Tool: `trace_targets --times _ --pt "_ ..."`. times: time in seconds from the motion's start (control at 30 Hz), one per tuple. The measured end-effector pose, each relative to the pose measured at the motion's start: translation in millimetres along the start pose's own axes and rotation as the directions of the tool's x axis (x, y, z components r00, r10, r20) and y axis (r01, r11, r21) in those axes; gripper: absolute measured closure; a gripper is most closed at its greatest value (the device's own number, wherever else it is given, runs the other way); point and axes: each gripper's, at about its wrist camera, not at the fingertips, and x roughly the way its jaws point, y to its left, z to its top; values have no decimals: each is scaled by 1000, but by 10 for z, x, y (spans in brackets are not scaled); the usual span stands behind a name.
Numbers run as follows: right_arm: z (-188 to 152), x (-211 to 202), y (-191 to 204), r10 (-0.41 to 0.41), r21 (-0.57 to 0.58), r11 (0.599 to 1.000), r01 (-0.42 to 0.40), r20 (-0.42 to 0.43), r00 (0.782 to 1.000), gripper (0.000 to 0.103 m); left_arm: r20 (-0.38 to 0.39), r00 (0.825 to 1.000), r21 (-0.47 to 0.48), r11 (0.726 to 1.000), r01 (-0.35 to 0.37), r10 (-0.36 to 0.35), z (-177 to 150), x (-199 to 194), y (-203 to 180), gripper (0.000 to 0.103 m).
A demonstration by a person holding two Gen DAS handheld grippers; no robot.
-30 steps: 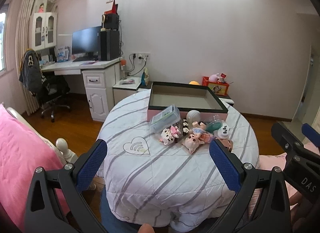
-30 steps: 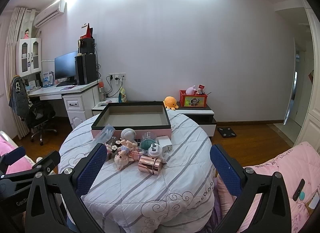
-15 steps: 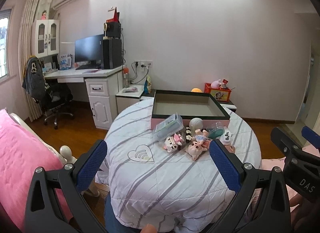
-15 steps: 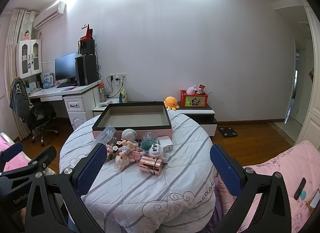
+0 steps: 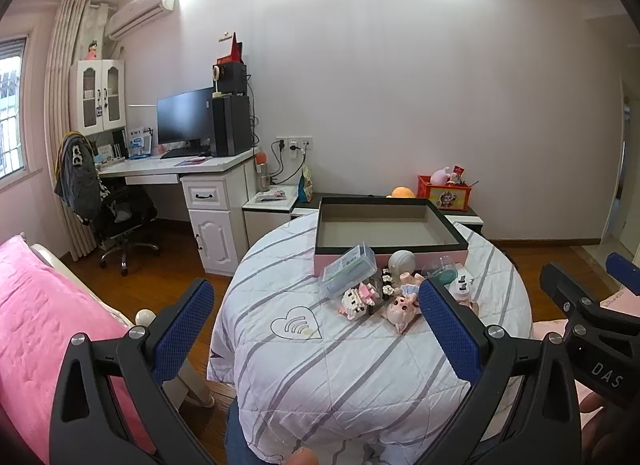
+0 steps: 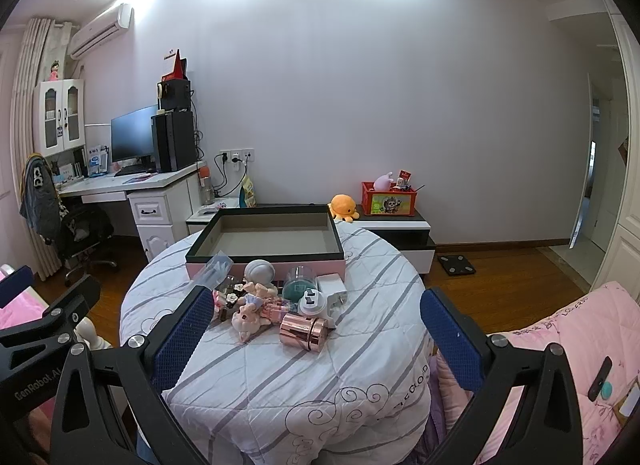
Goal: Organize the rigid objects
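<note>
A round table under a striped white quilt [image 5: 344, 361] [image 6: 288, 365] carries a cluster of small things. In it are a clear plastic case [image 5: 349, 267], a pig figurine [image 5: 400, 311] [image 6: 245, 321], a rose-gold metal can [image 6: 305, 330], a white ball [image 6: 259, 271] and a teal-lidded jar [image 6: 300, 285]. Behind them stands an empty pink box with a black rim [image 5: 390, 250] [image 6: 266, 255]. My left gripper [image 5: 316, 329] and right gripper [image 6: 316, 337] are both open and empty, held before the table's near edge, apart from the cluster.
A pink bed [image 5: 44, 325] lies to the left and pink bedding [image 6: 568, 349] to the right. A desk with a monitor [image 5: 184, 121] and an office chair [image 5: 120, 213] stand at the back left. A low cabinet with a red toy box [image 6: 389, 203] is behind the table.
Both views have tilted up and drawn back a little, so the table and its things sit slightly lower and smaller in view. Both grippers stay open.
</note>
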Motion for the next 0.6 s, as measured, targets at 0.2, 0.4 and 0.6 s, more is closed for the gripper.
trace_targets --times 0.2,0.4,0.6 --pt "150 90 -29 -2 1 1000 2 -7 1000 0 0 1000 -16 1000 2 -1 166 72 22 0" --pt "259 270 -59 7 3 1000 -7 -35 999 0 -7 1000 -17 1000 -5 4 305 181 -25 0" --pt "336 432 -140 15 16 1000 -15 -58 998 0 -28 999 -9 1000 -21 21 376 317 -109 0"
